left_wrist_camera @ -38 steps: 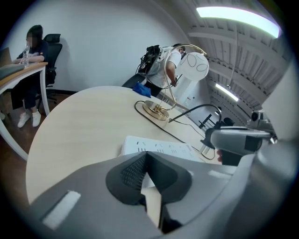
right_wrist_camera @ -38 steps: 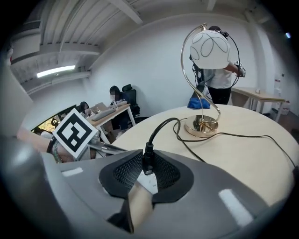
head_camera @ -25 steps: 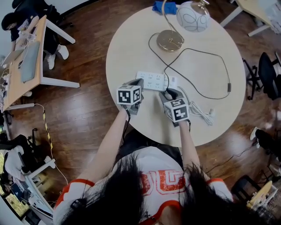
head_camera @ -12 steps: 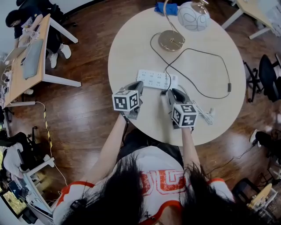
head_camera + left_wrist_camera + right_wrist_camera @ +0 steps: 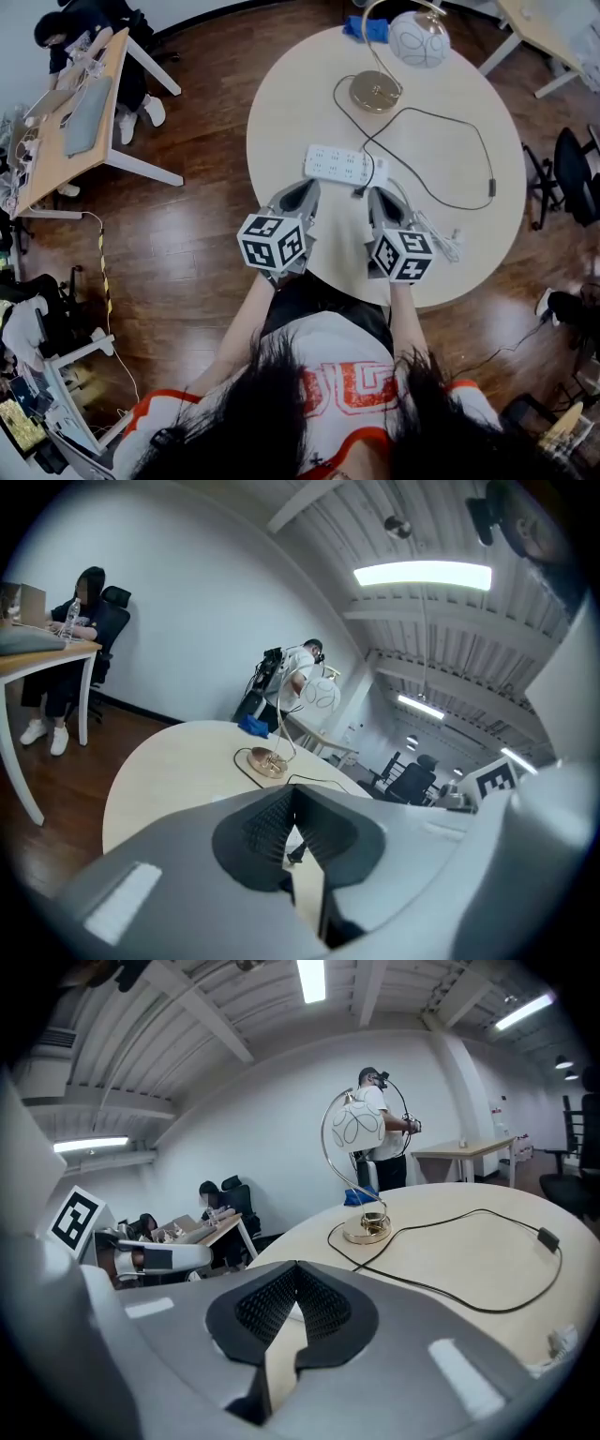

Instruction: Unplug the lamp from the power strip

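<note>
The white power strip (image 5: 345,166) lies on the round table (image 5: 281,112). The lamp's brass base (image 5: 378,92) and round white shade (image 5: 418,39) stand at the far edge. Its black cord (image 5: 441,117) loops right and back, and the black plug (image 5: 359,192) lies on the table just off the strip's near right end, apart from the sockets. My left gripper (image 5: 305,187) is shut and empty short of the strip. My right gripper (image 5: 382,195) is shut and empty, just behind the plug. The plug (image 5: 295,852) shows past the left jaws. The lamp base (image 5: 367,1232) stands far ahead.
The strip's white cable lies bundled (image 5: 433,242) at the near right of the table. A blue cloth (image 5: 364,28) sits by the lamp. A desk (image 5: 80,112) with a seated person is at the left, an office chair (image 5: 572,169) at the right. A person (image 5: 377,1138) stands beyond the table.
Both grippers have drawn back from the power strip toward me. The right jaws, open around the plug a second ago, are now shut and empty. The plug lies off the strip.
</note>
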Available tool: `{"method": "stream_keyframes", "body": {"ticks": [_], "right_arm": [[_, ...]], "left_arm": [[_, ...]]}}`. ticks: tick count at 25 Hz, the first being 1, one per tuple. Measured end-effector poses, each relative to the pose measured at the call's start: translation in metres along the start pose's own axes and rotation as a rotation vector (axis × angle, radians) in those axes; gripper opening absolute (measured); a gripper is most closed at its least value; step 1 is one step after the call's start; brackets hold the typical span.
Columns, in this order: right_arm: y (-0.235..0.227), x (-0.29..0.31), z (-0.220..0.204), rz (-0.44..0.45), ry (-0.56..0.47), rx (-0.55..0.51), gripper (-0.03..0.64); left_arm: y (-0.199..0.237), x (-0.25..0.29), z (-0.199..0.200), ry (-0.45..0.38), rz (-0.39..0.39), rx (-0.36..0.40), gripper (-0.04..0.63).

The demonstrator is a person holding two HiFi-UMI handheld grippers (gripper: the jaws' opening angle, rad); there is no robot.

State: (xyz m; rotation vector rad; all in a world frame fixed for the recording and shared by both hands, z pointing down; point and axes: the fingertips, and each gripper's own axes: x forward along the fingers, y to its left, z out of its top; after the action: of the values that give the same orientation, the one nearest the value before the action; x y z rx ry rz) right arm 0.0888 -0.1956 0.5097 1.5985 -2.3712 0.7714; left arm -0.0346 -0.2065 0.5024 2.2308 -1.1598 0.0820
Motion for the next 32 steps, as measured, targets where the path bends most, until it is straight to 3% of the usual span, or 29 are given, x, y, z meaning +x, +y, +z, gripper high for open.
{"method": "stream_keyframes", "body": {"ticks": [4, 11, 18, 32], "right_arm": [[0.015, -0.012, 0.000, 0.015, -0.022, -0.016, 0.002], [0.043, -0.033, -0.003, 0.017, -0.047, -0.062, 0.002], [0.048, -0.044, -0.012, 0.011, -0.036, -0.027, 0.000], [0.052, -0.051, -0.023, -0.013, -0.023, -0.016, 0.000]], "left_arm": [[-0.018, -0.022, 0.009, -0.055, -0.035, 0.014, 0.000], [-0.025, -0.045, 0.009, -0.063, -0.067, -0.012, 0.000], [-0.038, -0.047, -0.005, -0.016, -0.095, 0.050, 0.000], [-0.038, -0.058, -0.014, -0.001, -0.105, 0.049, 0.000]]}}
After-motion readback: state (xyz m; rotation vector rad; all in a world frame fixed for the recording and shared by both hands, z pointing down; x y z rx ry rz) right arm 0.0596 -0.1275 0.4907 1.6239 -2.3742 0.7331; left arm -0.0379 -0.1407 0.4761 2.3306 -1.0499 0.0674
